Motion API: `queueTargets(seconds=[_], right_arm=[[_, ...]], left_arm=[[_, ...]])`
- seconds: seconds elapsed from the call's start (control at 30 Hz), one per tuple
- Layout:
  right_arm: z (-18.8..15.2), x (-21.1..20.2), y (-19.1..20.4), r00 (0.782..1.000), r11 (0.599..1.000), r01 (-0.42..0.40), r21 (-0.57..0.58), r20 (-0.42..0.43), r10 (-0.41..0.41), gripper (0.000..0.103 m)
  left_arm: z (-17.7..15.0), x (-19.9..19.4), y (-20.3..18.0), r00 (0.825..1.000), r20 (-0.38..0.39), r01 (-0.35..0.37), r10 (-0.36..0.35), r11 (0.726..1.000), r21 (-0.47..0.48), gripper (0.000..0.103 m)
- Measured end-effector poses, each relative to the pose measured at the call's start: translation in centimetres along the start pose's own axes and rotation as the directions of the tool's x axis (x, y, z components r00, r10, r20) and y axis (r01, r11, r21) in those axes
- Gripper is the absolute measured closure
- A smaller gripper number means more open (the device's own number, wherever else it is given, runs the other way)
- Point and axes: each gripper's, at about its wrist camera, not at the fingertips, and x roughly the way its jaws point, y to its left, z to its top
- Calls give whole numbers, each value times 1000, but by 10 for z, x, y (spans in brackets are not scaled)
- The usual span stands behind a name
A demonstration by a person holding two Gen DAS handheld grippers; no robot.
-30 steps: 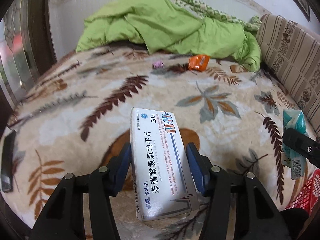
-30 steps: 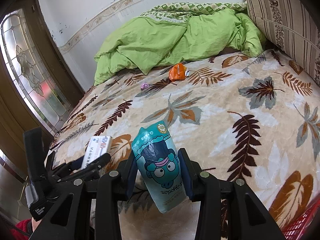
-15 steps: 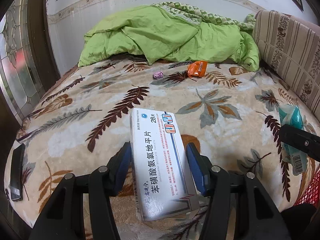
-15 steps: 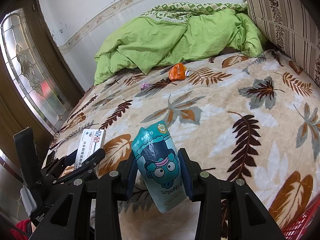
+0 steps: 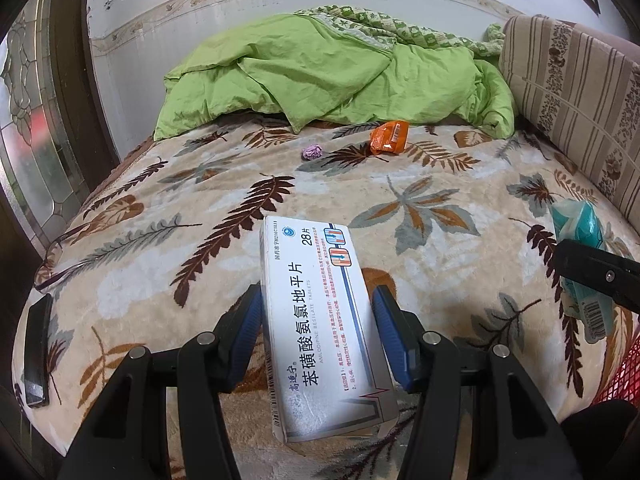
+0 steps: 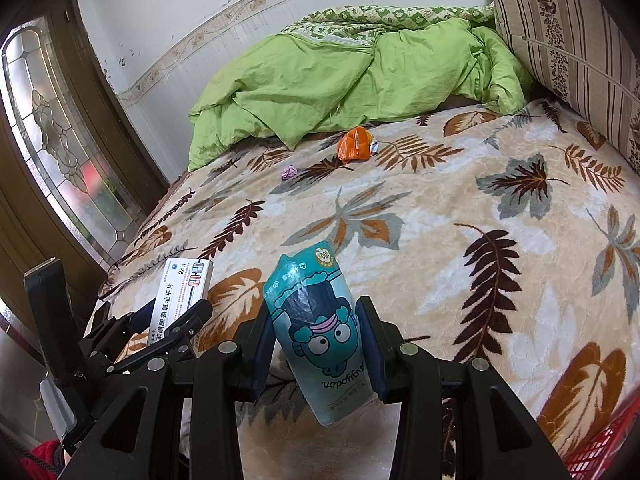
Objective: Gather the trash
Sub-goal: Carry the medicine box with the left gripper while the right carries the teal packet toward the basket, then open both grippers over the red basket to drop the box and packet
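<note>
The medicine box (image 5: 320, 320), judged light, stiff and crushable, is pinched by its long sides in the left gripper (image 5: 318, 332) above the bed (image 5: 440, 248), while the soft, slippery teal pouch (image 6: 318, 328) is pinched in the right gripper (image 6: 316, 344).

The bed (image 5: 440, 272) wears a plush cream blanket (image 6: 440, 208) printed with brown, orange and grey leaves. Up at the far end a green quilt (image 5: 328, 76) lies bunched against the wall. Just in front of it sits an orange wrapper (image 5: 389, 137), crumpled on the blanket, and a little to its left, a small purple wad (image 5: 311, 152), apart from it. Down at the left edge, a dark flat phone-like slab (image 5: 37, 350) lies along the rim.
</note>
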Motion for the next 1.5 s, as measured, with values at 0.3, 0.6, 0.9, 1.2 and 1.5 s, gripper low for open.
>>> queueTargets(seconds=[0.3, 0.6, 0.9, 1.2, 1.5], right_arm=[[0, 0, -1, 1000, 1000, -1, 5, 1, 1, 61], [-6, -19, -19, 999, 994, -44, 99, -11, 45, 61], [-25, -82, -54, 999, 981, -39, 191, 22, 36, 61], [-43, -161, -111, 992, 956, 64, 286, 85, -91, 61], [-71, -242, -180, 958, 886, 175, 429, 132, -253, 61]], left_arm=[[0, -1, -1, 1000, 4, 10, -10, 1000, 24, 48], [-3, -20, -14, 998, 8, 62, -63, 996, 59, 48], [0, -57, -54, 986, 26, 161, -166, 978, 133, 48], [11, -102, -122, 938, 18, 331, -347, 909, 253, 48], [10, -133, -220, 807, -129, 584, -577, 744, 325, 48]])
